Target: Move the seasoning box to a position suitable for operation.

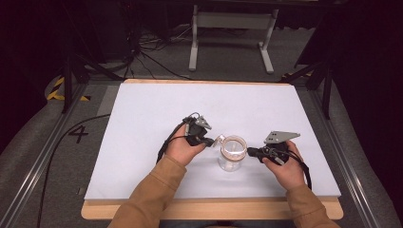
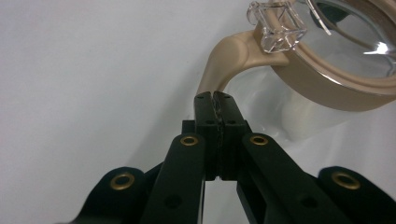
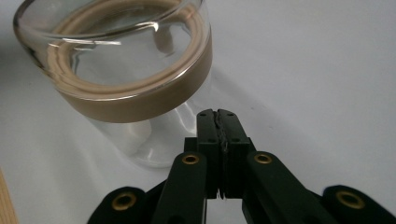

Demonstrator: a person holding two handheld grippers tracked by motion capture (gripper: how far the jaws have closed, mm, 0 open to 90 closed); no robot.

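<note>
The black fingers point(image 2: 205, 116) of the left gripper point(image 2: 215, 95) are squeezed together, holding nothing, tips just under the tan handle point(image 2: 229, 56). The right gripper point(image 3: 217, 113) is closed and empty too, beside the clear glass jar with a tan band point(image 1: 232, 153), in the middle of the white table point(image 1: 142, 118).

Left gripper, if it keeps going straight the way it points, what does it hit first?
Most likely the tan handle of the glass jar; the shut left gripper looks nearly against it, though depth is unclear.
</note>
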